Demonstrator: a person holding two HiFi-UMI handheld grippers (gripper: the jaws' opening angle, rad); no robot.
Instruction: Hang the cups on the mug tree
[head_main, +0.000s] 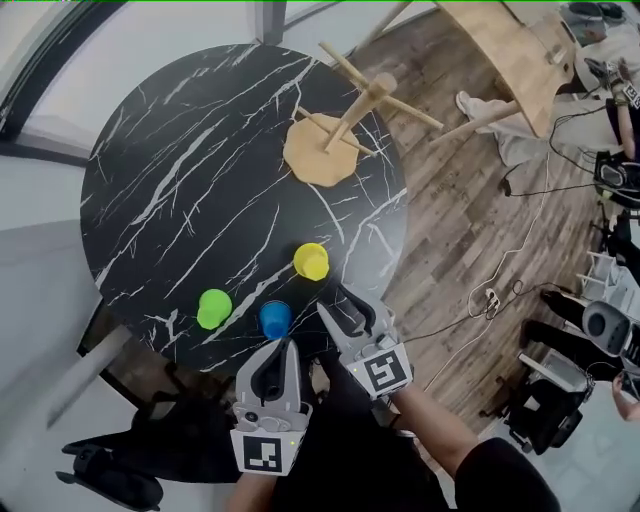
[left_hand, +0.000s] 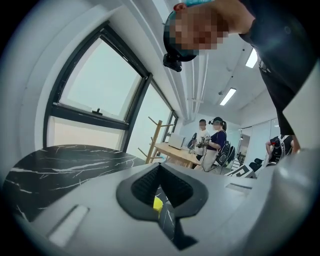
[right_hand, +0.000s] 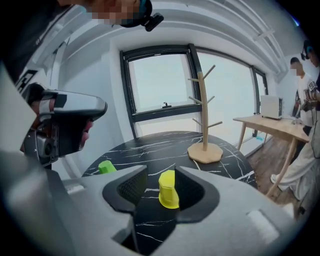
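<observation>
Three cups stand near the front edge of the round black marble table (head_main: 180, 180): yellow (head_main: 311, 261), green (head_main: 214, 308) and blue (head_main: 275, 319). The wooden mug tree (head_main: 340, 120) stands bare at the table's far right. My right gripper (head_main: 335, 297) is open just short of the yellow cup. In the right gripper view the yellow cup (right_hand: 168, 189) shows framed by the right gripper (right_hand: 162, 171), untouched by the pads, with the green cup (right_hand: 106, 167) at left and the mug tree (right_hand: 204, 115) behind. My left gripper (head_main: 281, 345) is shut and empty, close behind the blue cup. The left gripper (left_hand: 161, 192) points across the table.
A light wooden table (head_main: 510, 50) stands to the right beyond the marble table, with people (left_hand: 212, 142) beside it. Cables (head_main: 500, 290) trail over the wood floor at right. A window (right_hand: 160, 85) lies behind the mug tree.
</observation>
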